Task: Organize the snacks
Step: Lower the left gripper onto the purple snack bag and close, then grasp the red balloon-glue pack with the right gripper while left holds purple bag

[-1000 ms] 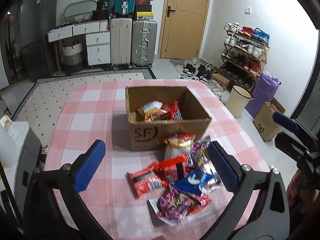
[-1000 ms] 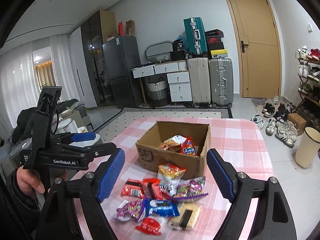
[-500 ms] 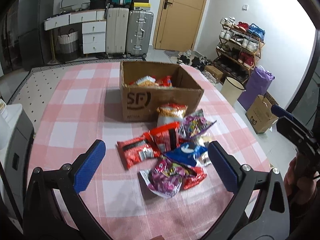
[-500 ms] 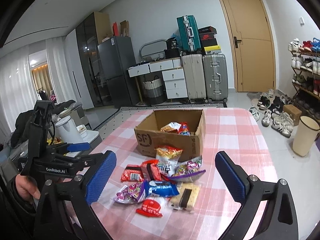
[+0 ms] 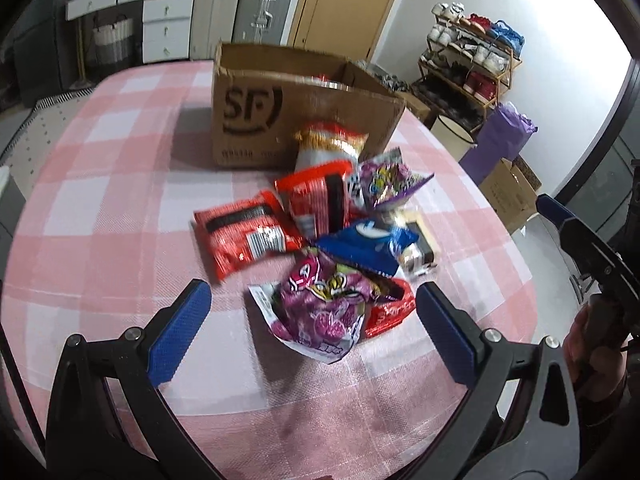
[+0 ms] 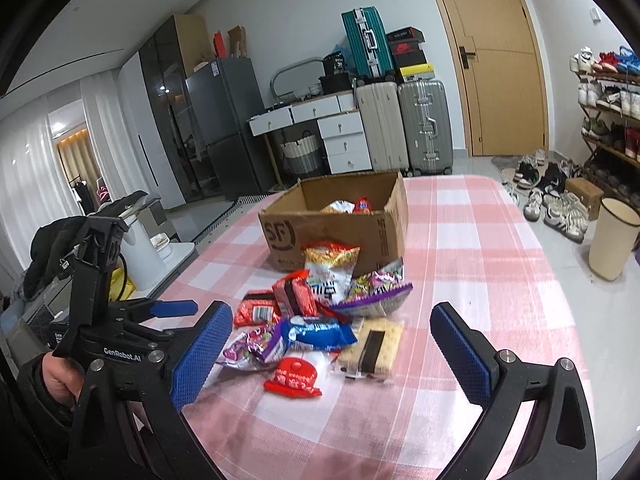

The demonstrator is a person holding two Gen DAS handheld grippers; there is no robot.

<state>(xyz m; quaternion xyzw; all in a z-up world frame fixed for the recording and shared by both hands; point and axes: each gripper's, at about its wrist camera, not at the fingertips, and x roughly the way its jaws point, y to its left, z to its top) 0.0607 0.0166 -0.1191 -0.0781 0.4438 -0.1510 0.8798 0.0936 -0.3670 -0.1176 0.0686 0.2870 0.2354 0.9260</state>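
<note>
A brown cardboard box (image 5: 280, 120) (image 6: 384, 232) stands on the pink checked table (image 5: 100, 200), with a few snack bags inside. Several snack packets lie heaped in front of it. My left gripper (image 5: 312, 332) is open, tilted down over a purple packet (image 5: 324, 308) that shows between its blue pads, untouched. Behind that lie a blue packet (image 5: 364, 244) and red packets (image 5: 244, 236). My right gripper (image 6: 334, 354) is open above the near side of the heap, over a cracker packet (image 6: 372, 346) and a small red packet (image 6: 294, 378). A hand holds the left gripper (image 6: 172, 308) at the left.
The table (image 6: 480, 280) drops off at its right edge, with a beige bin (image 6: 612, 240), shoes and a shoe rack (image 5: 468, 64) on the floor beyond. Suitcases (image 6: 404, 124), white drawers and a wooden door stand against the far wall.
Both grippers have sunk toward the snack heap, which now looms larger. The left one tipped further down. The right gripper's jaws spread wider early on, then held.
</note>
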